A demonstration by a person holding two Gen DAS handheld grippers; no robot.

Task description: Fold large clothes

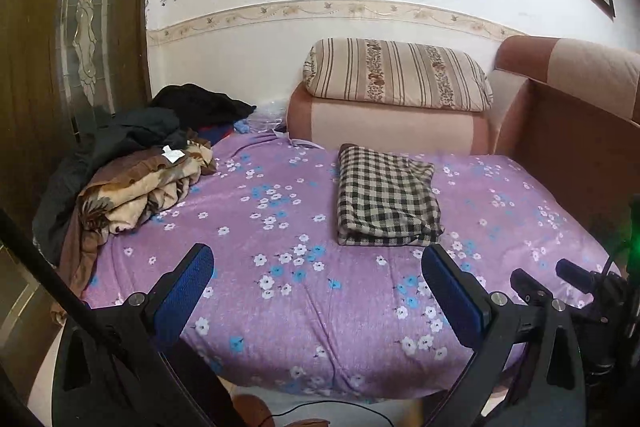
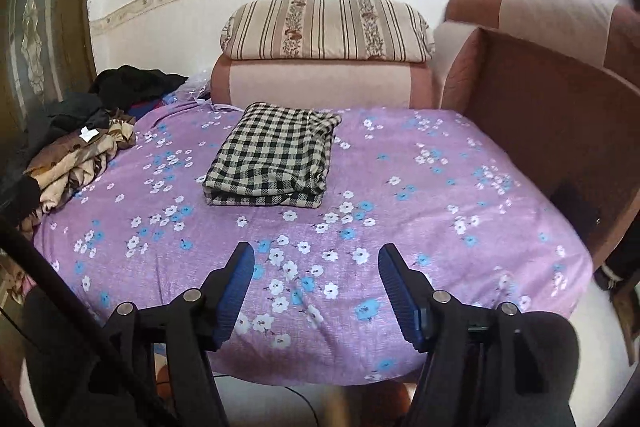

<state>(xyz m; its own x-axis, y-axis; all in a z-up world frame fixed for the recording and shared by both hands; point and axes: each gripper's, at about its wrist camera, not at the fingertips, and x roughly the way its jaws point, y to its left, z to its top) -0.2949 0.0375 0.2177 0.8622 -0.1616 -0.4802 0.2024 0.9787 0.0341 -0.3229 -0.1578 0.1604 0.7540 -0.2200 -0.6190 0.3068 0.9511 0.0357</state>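
A black-and-cream checked garment (image 1: pixel 386 197) lies folded into a neat rectangle on the purple flowered bed sheet (image 1: pixel 280 287); it also shows in the right wrist view (image 2: pixel 276 155). My left gripper (image 1: pixel 318 267) is open and empty, held above the near part of the bed, short of the folded garment. My right gripper (image 2: pixel 316 267) is open and empty too, above the near edge of the sheet (image 2: pixel 440 227). A heap of unfolded clothes, brown-and-cream (image 1: pixel 136 187) with dark ones (image 1: pixel 160 119) behind, lies at the bed's left side (image 2: pixel 76 155).
A striped pillow (image 1: pixel 396 75) rests on a pink sofa arm (image 1: pixel 384 125) behind the bed. A brown wooden board (image 1: pixel 580 147) flanks the bed's right side (image 2: pixel 560 115). A wooden door (image 1: pixel 72 47) stands at left. A cable (image 1: pixel 340 407) runs on the floor below.
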